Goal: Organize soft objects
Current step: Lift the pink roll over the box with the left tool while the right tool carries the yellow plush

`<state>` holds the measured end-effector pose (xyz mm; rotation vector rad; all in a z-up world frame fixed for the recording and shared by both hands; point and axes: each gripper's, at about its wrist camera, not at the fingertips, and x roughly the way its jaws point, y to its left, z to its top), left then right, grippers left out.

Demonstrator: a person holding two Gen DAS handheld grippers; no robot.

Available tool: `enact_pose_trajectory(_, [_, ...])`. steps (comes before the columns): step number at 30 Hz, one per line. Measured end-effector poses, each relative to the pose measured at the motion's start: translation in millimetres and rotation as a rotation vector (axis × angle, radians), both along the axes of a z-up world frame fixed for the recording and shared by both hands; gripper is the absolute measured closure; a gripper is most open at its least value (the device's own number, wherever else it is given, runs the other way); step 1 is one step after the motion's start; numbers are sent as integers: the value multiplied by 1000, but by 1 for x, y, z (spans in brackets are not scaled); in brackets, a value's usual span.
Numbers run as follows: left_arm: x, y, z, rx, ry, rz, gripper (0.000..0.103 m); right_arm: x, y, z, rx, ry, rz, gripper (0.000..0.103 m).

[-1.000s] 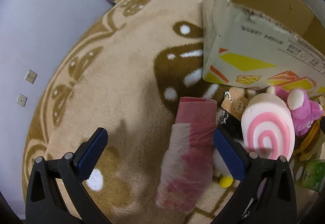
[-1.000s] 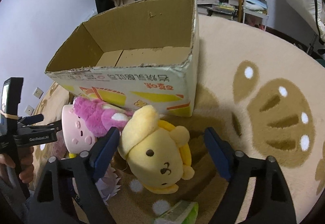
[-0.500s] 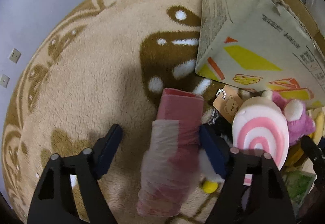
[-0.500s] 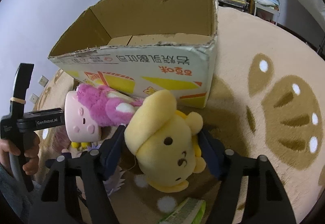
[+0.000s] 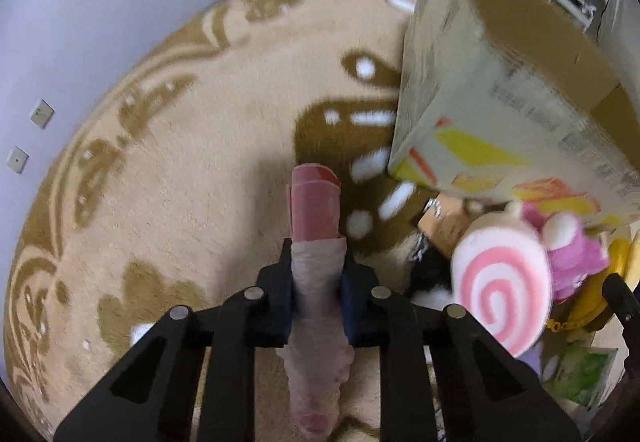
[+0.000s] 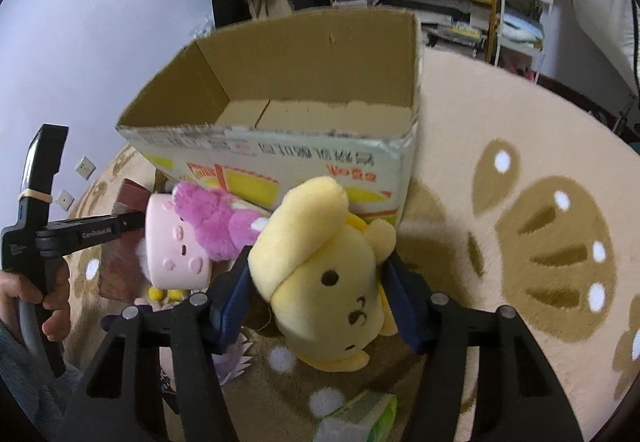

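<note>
Corrugated cardboard box (image 6: 304, 113) ahead of both grippers, print unreadable (upside down). Right gripper (image 6: 320, 302) squeezes fuzzy yellow dog plush (image 6: 328, 278). Left gripper (image 5: 316, 290) pinches pink plastic-wrapped roll (image 5: 316, 242). "GenRobot.AI" on left gripper body, legible in right view only.

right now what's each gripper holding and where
Left gripper pinches the pink bag at its middle. Right gripper squeezes the yellow plush by its head.

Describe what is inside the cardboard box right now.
In the right wrist view, the cardboard box shows only its bare bottom flaps; no toys are visible inside. The near wall hides the front strip of the floor.
</note>
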<state>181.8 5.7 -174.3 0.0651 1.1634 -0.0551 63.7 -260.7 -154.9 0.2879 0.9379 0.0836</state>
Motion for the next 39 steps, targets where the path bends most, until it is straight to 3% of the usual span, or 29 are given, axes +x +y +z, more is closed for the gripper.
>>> enact_pose_trajectory(10, [-34, -4, 74, -41, -257, -13, 87, -29, -12, 49, -37, -158, -78, 38])
enact_pose_trajectory(16, [-51, -17, 126, -95, -433, -63, 87, -38, -21, 89, -50, -276, -104, 38])
enact_pose_trajectory(22, [-54, -43, 162, -98, -553, -130, 87, -31, -26, 117, -63, -355, -110, 38])
enact_pose_trajectory(31, [-44, -70, 181, -94, -597, -201, 86, -6, -31, 137, -81, -414, -104, 38])
enact_pose_trajectory(35, [-36, -78, 177, -59, -606, -227, 86, 5, -34, 135, -71, -422, -97, 38])
enact_pose_trajectory(39, [-25, -82, 170, -86, -571, -223, 86, 17, -33, 132, -71, -421, -85, 38])
